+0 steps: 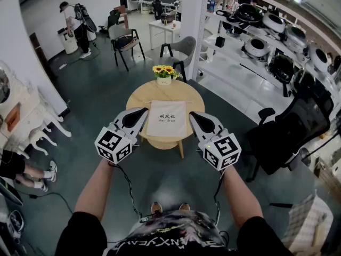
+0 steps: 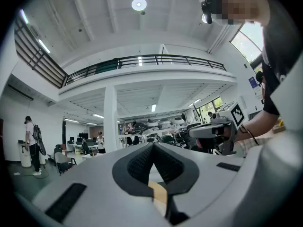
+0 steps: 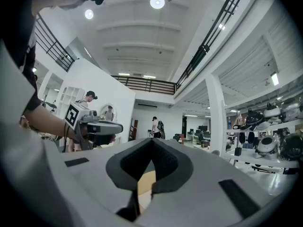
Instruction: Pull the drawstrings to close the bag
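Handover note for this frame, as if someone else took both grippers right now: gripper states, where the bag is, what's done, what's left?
Left gripper: shut, empty, raised, touching nothing.
Right gripper: the same.
White cloth bag with dark print: flat on the round wooden table, between the two grippers; its strings can't be made out.
Done: nothing.
Left: open jaws, grip drawstrings, pull closed.
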Demonstrator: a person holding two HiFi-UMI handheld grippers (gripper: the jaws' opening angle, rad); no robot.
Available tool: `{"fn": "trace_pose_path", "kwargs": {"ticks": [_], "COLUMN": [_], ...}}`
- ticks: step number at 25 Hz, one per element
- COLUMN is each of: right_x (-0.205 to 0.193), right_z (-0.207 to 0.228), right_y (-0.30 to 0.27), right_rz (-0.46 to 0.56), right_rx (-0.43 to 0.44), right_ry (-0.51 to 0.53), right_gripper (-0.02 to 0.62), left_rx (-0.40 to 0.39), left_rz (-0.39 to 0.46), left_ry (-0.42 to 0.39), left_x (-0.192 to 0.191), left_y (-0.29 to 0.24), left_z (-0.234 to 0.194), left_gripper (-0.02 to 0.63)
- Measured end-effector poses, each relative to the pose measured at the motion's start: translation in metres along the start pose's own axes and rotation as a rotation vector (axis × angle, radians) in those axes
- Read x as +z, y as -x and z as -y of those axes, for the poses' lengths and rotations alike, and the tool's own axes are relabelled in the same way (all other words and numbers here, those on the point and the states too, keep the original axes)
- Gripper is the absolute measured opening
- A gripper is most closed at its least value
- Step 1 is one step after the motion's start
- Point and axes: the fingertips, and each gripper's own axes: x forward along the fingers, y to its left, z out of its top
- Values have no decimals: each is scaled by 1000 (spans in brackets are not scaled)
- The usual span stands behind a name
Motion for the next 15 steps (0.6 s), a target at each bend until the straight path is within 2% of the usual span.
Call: {"fn": "trace_pose_path", "kwargs": {"ticks": [15], "right_x": [1], "right_z": [3], "right_y": [-5], "right_rz": [0], "right_rx": [3], "right_ry": [-3], "right_gripper": [0], "left_rx": [6], "left_rz": [-4], "left_ry": [1], "left_x": [-2], "left_y": [-3], "left_z": [-5], "left_gripper": [11]}}
